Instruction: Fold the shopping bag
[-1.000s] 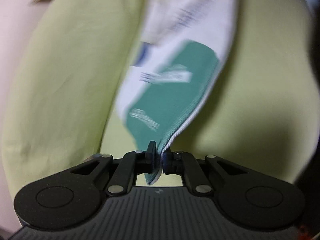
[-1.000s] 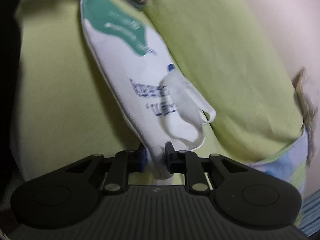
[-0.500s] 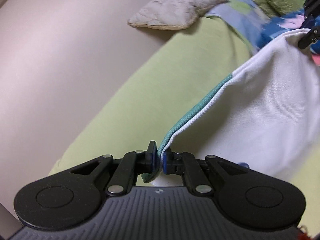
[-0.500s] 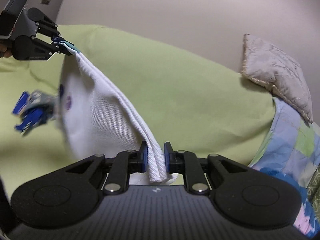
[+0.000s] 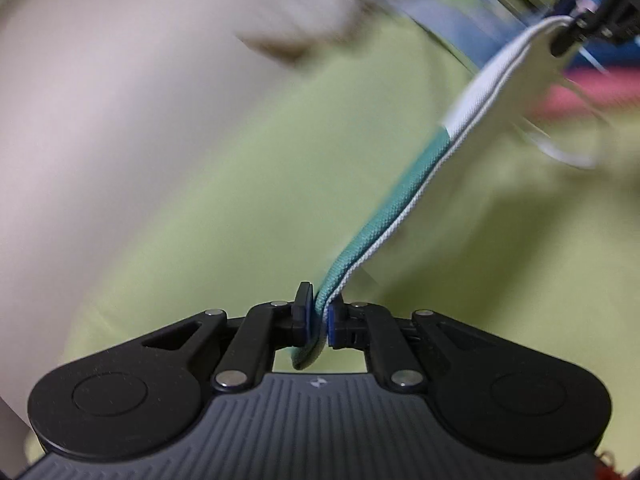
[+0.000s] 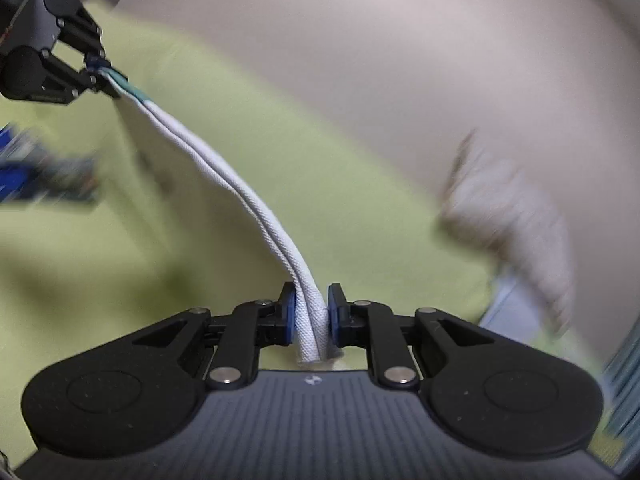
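Note:
The shopping bag [image 5: 400, 196], white cloth with a green band, is stretched edge-on between both grippers above the green cover. My left gripper [image 5: 318, 304] has the bag's green corner between its pads; its jaws are opening, but the cloth still looks pinched and taut. My right gripper [image 6: 312, 300] is shut on the doubled white edge of the bag [image 6: 240, 184]. Each gripper shows in the other's view: the right gripper [image 5: 572, 28] at the top right, the left gripper [image 6: 96, 72] at the top left. A white handle loop [image 5: 560, 148] dangles, blurred.
A yellow-green cover [image 5: 280, 160] spreads below the bag. A beige cushion [image 6: 512, 208] lies against the pale wall [image 6: 400, 40]. A patchwork blanket [image 5: 460, 28] is at the far end. A blurred blue thing [image 6: 24, 176] sits at the left.
Both grippers have risen and rolled. The bag, hanging slack a second ago, is now pulled taut and seen edge-on between them. The left jaws stand slightly wider.

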A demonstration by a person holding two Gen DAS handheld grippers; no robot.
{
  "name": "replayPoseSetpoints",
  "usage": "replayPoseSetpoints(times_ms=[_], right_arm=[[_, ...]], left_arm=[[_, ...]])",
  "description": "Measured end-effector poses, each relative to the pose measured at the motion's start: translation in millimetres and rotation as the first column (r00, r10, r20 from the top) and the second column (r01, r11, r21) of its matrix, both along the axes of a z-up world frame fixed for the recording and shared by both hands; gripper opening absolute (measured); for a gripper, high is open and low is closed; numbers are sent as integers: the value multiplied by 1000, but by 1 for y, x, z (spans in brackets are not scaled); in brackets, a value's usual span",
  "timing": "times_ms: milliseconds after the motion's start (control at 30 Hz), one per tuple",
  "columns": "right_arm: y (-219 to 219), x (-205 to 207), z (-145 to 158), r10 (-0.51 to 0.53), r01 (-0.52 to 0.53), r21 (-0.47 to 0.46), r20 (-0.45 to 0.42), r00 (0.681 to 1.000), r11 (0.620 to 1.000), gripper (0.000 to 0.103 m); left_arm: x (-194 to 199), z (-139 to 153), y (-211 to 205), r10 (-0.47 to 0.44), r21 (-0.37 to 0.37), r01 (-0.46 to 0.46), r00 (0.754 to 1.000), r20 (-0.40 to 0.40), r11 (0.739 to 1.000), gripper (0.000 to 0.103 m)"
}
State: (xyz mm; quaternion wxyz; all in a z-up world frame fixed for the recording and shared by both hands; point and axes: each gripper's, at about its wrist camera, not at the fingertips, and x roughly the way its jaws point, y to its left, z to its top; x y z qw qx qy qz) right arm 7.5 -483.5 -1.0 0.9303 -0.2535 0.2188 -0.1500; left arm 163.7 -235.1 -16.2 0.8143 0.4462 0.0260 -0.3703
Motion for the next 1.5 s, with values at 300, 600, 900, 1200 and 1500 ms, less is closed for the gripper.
replayPoseSetpoints(times_ms=[300,600,900,1200,1500], right_arm=[[63,-28,-158,5,164,461,-344,939,872,24],[-31,-47,-151,-506,473,730,-202,839,493,41],[-133,-56,-142,-630,455,802,-130,766,388,19],[-173,52,-152,-427,537,691,-350,834,484,29],[-152,71,-148,-615,738,336,-409,674,585,8]], left_arm=[[-19,-102,56,167,246,-82,922,-350,966,31],[18,-59,44,147,-36,-197,828,-541,980,37],[58,-84,-31,121,-58,-197,779,-615,979,37],[94,-98,-93,117,-24,-174,748,-653,984,37],[92,-115,-89,154,21,-181,763,-627,983,37]])
